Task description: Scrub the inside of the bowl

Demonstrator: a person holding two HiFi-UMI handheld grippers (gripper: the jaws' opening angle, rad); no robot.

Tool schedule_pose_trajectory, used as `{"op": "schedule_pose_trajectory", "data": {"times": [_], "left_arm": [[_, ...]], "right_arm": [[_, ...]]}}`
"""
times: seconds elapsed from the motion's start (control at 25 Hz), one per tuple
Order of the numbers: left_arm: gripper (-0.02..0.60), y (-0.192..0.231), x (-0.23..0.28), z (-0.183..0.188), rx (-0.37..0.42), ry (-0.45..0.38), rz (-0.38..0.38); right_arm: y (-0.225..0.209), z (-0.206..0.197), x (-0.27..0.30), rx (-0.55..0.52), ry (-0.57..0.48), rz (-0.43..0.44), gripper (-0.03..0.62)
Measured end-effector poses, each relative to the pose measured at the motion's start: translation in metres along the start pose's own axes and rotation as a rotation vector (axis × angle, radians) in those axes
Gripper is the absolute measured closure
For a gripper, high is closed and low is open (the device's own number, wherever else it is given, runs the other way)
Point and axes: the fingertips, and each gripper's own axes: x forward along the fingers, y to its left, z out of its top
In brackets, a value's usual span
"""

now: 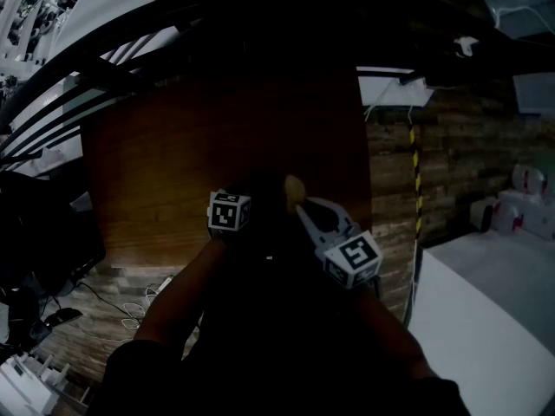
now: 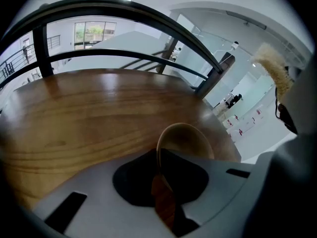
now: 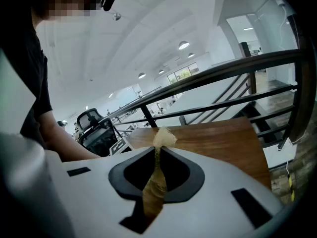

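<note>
A round wooden bowl (image 2: 190, 143) stands tilted on edge over the brown wooden table (image 2: 74, 118). Its rim runs down between the jaws of my left gripper (image 2: 161, 182), which is shut on it. In the left gripper view a pale yellow fibrous scrubber (image 2: 273, 68) hangs at the upper right, above the bowl and apart from it. My right gripper (image 3: 156, 177) is shut on that scrubber (image 3: 161, 139), whose frayed tip sticks out past the jaws. The head view is dark. There the left gripper (image 1: 229, 211) and right gripper (image 1: 305, 211) are close together over the table's near edge, with the scrubber (image 1: 293, 187) showing.
A black metal railing (image 2: 124, 58) runs along the table's far side. The table edge (image 3: 262, 157) drops to a wood-plank floor (image 1: 451, 163). A person's arm (image 3: 59, 148) and an office chair (image 3: 96, 128) are at the left in the right gripper view.
</note>
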Motion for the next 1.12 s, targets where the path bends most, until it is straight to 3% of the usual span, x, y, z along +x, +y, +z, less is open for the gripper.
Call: {"op": "schedule_pose_trajectory", "data": {"times": [0.32,0.72,0.92,1.12], "left_arm": [[0.571,-0.007,-0.005,0.005,-0.013,-0.036,-0.021],[0.570,-0.034,-0.075,0.053,0.052,-0.158,-0.029],[0.569,-0.049,-0.126,0.077,0.149,-0.230,0.006],[0.568,-0.055,-0.170,0.099,0.170,-0.317,-0.018]], "right_arm": [[-0.003,-0.003,-0.002,-0.014,-0.016,-0.048,0.554],[0.013,0.008,0.004,-0.098,-0.006,-0.169,0.554],[0.035,0.013,0.006,-0.177,0.057,-0.210,0.554],[0.048,0.031,0.017,-0.323,0.081,-0.320,0.554]]}}
